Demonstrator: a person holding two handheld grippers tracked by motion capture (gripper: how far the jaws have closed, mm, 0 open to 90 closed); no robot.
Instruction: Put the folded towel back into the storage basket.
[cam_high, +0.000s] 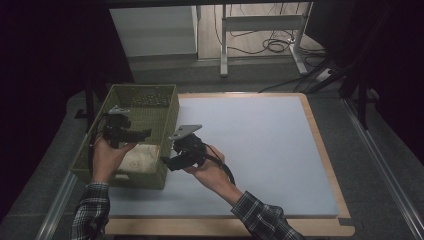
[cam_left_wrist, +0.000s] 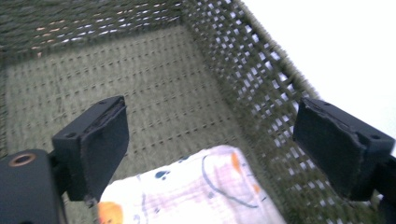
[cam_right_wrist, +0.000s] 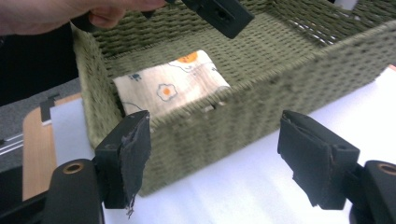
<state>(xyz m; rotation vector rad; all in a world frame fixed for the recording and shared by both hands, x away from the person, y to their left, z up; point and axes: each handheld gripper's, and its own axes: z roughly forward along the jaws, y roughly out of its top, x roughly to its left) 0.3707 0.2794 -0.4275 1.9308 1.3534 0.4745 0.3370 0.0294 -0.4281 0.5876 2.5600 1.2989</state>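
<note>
A green woven rectangular basket (cam_high: 131, 131) is set on the left edge of the white-matted wooden desk (cam_high: 260, 145). A folded cream patterned cloth (cam_right_wrist: 173, 85) is laid in its near end. The left gripper (cam_high: 145, 133) is held above it, jaws apart, empty. The right gripper (cam_high: 166, 163) is held beside the basket's wall, likewise apart. Cables are strewn on the floor (cam_high: 260, 40) beyond.

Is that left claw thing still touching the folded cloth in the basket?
Apart. The left gripper view shows the left gripper with jaws wide open and nothing pressed between them; the folded cloth lies below on the floor of the basket.
</note>
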